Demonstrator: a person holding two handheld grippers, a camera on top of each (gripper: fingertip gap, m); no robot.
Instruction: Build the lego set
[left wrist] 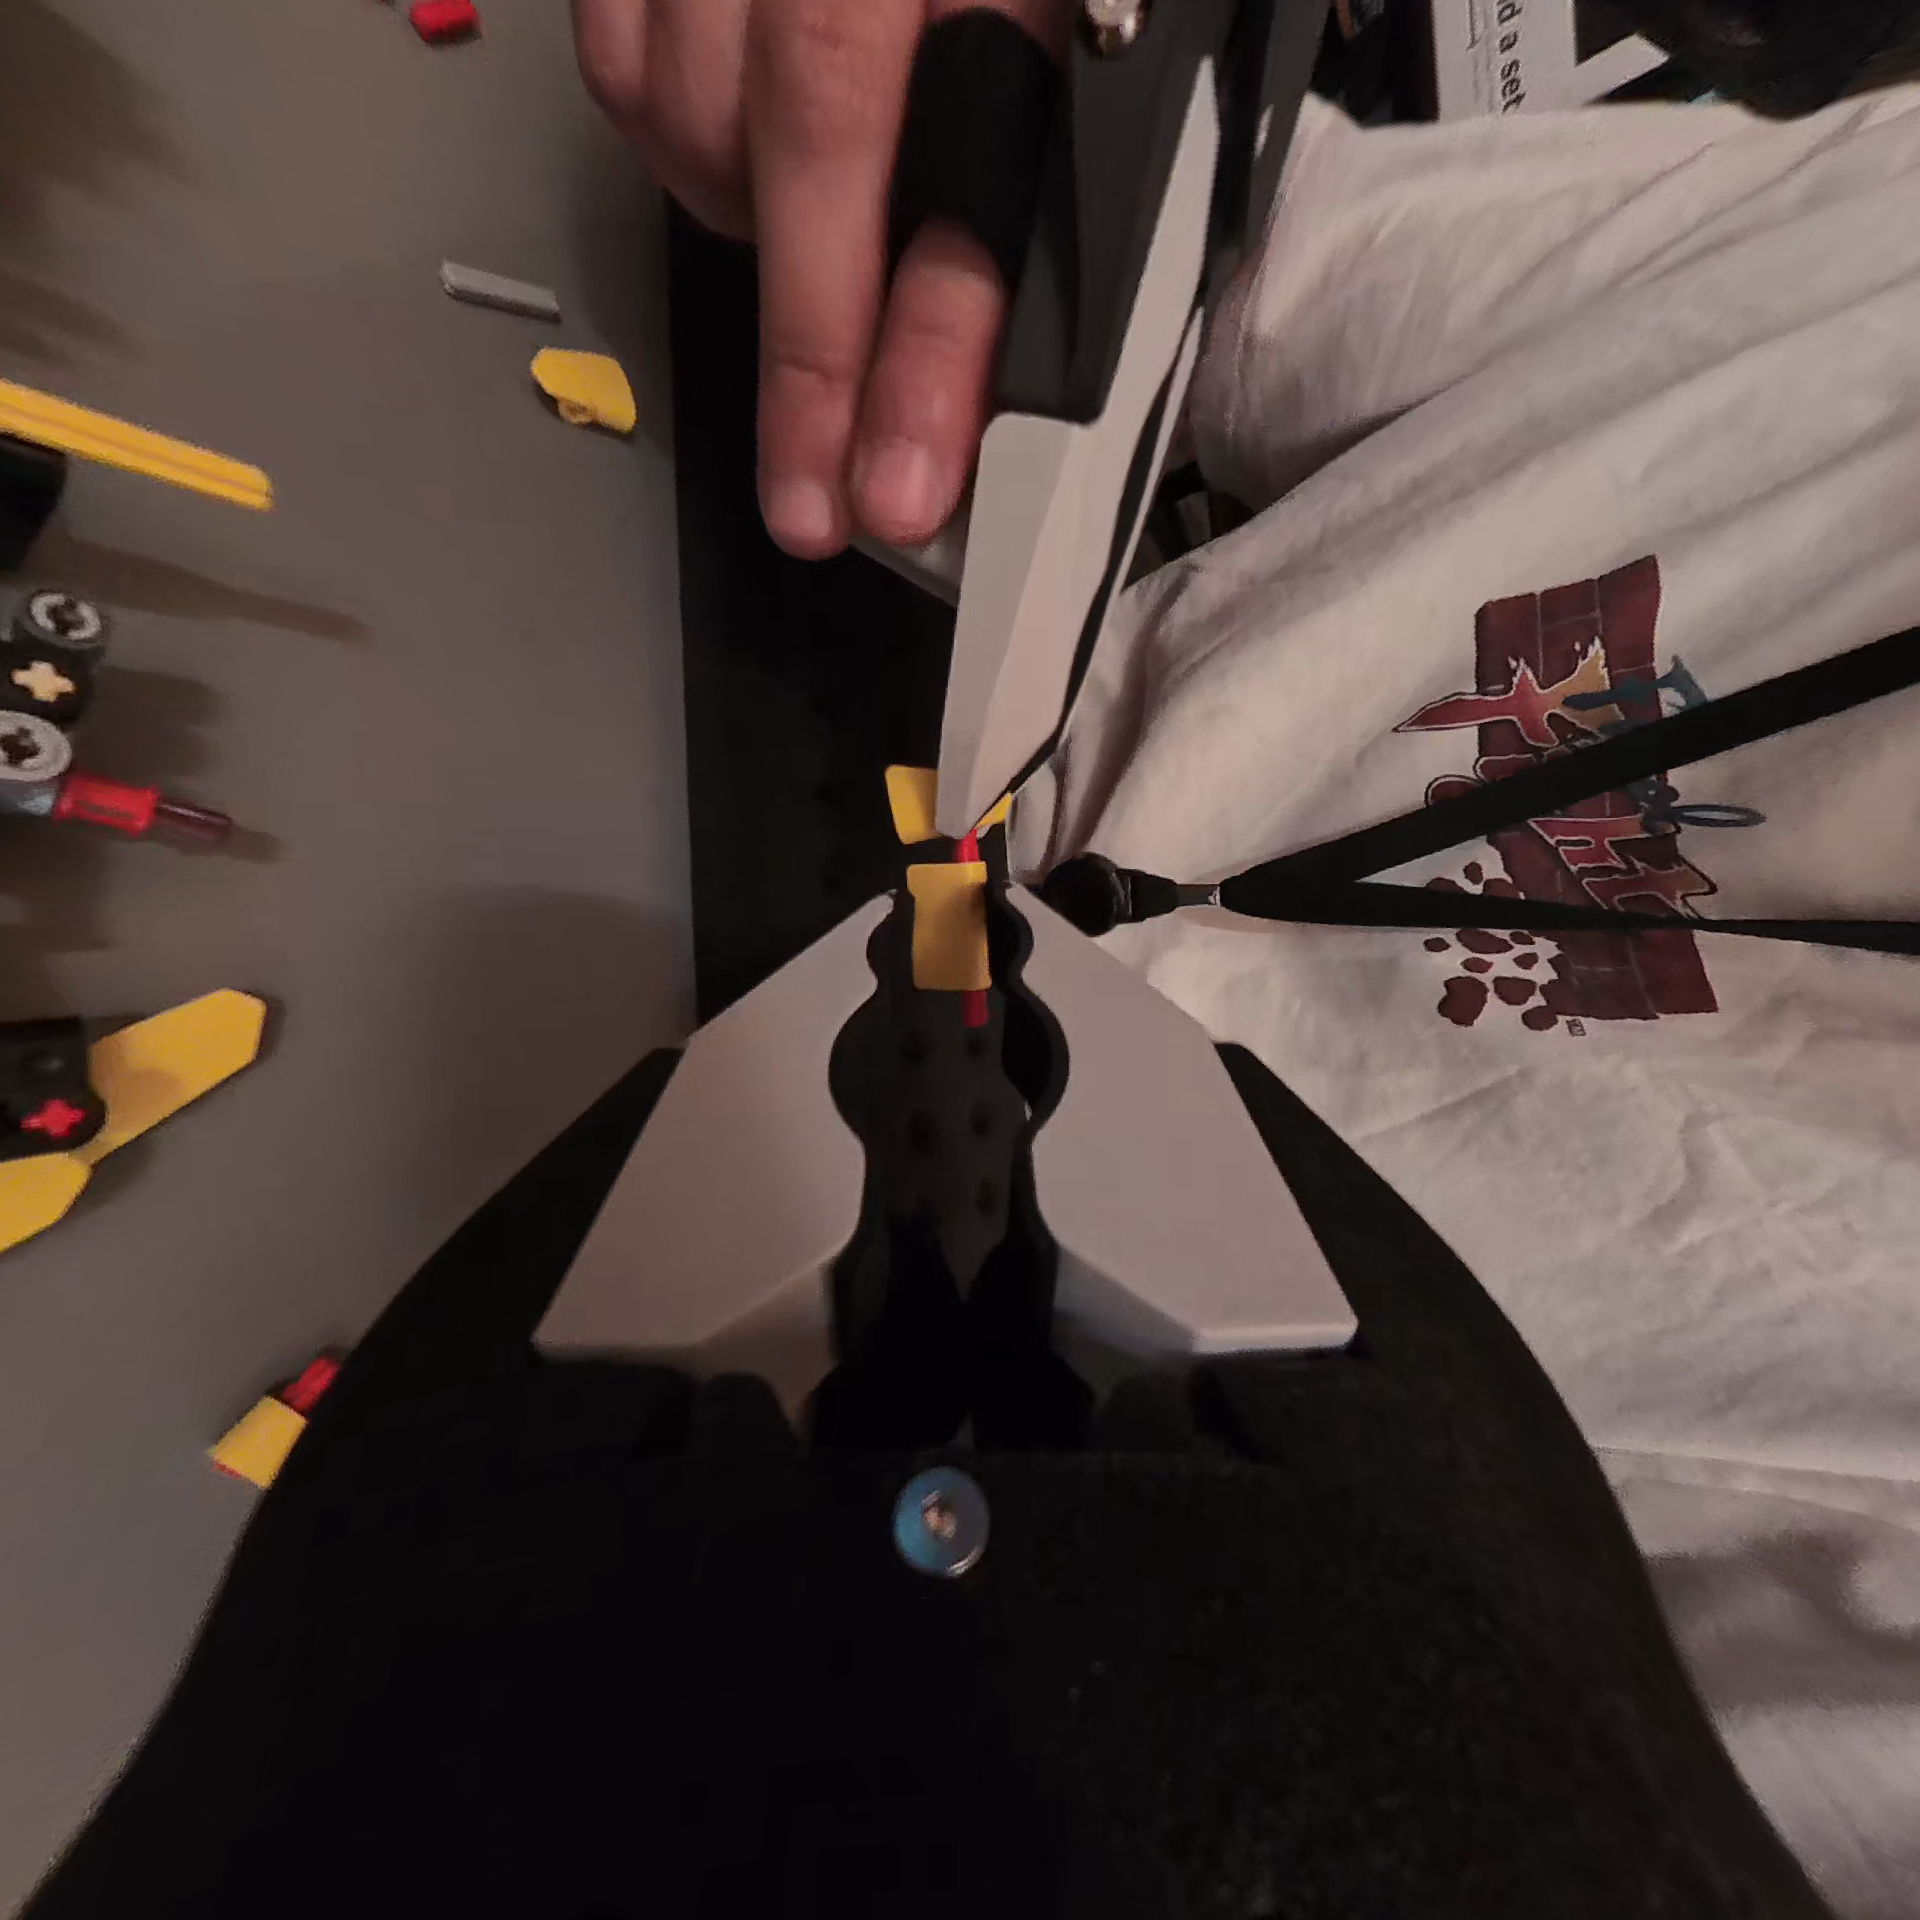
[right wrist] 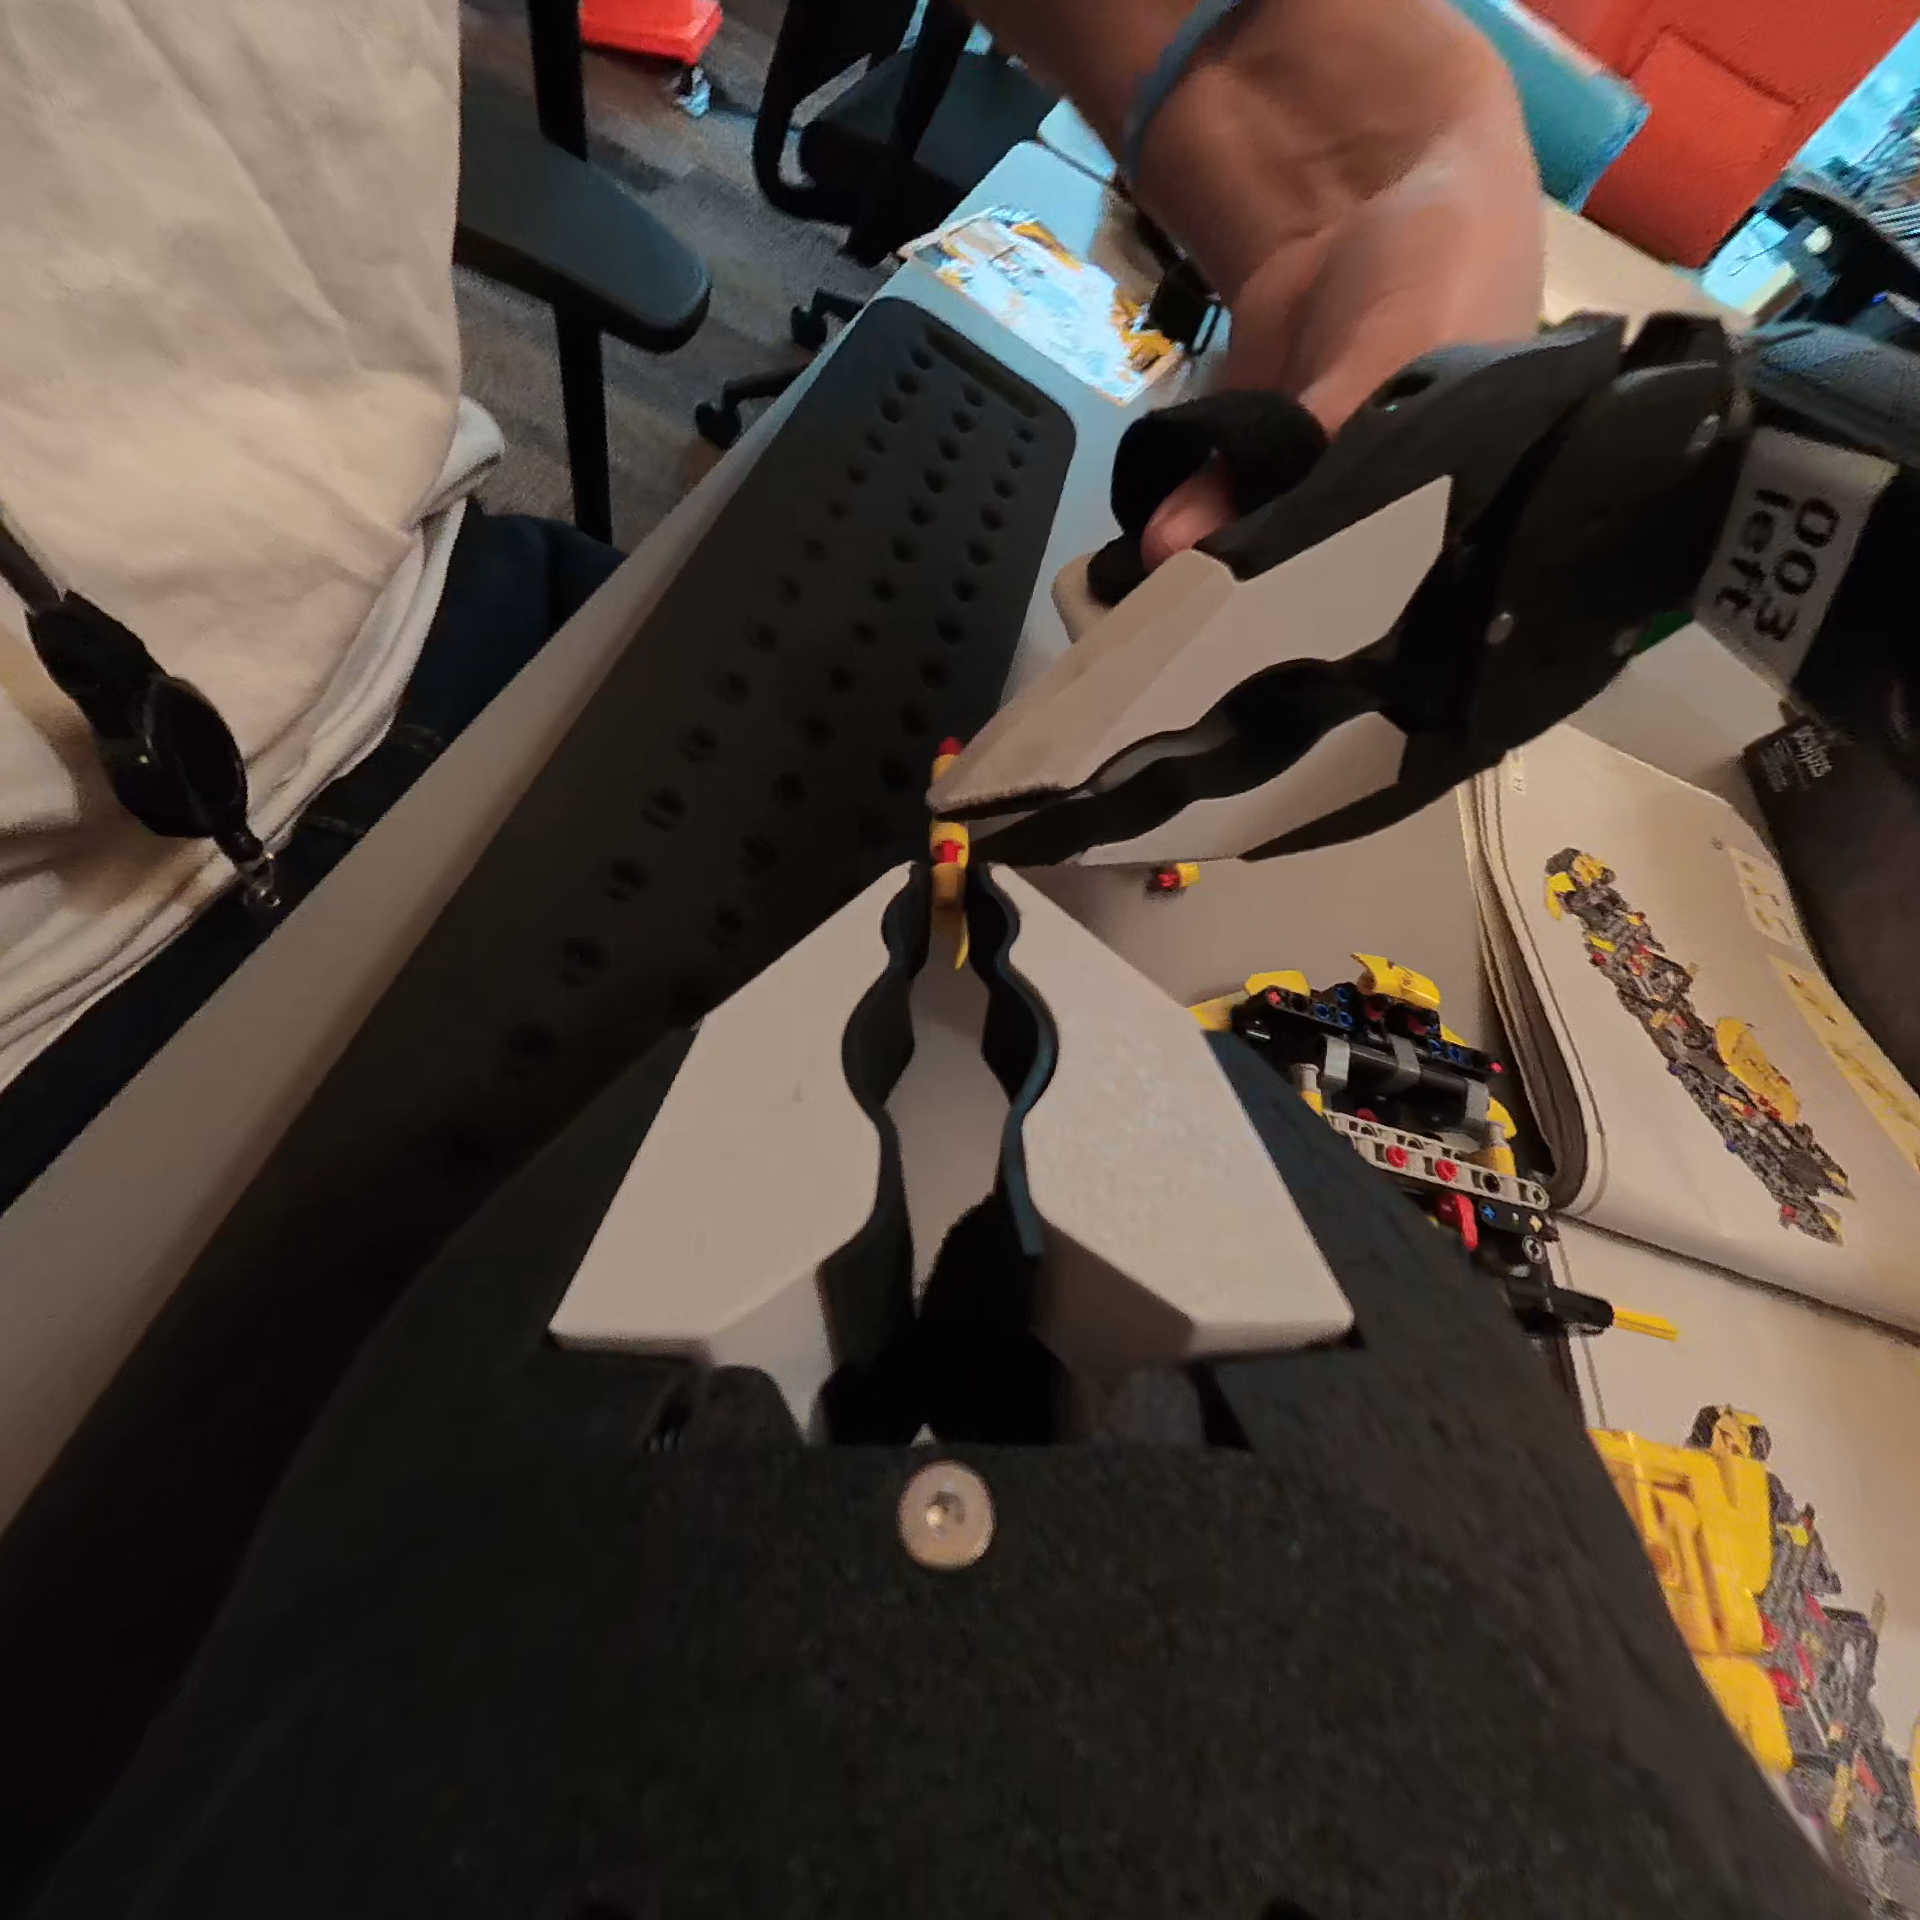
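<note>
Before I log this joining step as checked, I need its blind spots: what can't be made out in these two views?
- Left wrist view: where the red axle meets the upper yellow piece is covered by the right gripper tip.
- Right wrist view: the yellow piece is mostly hidden between the fingers; its shape is unclear.
- Left wrist view: the black parts are cut by the left edge.
- Right wrist view: the partly built model is half hidden behind the right gripper.

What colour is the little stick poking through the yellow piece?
Red, clearest in the left wrist view.
</note>
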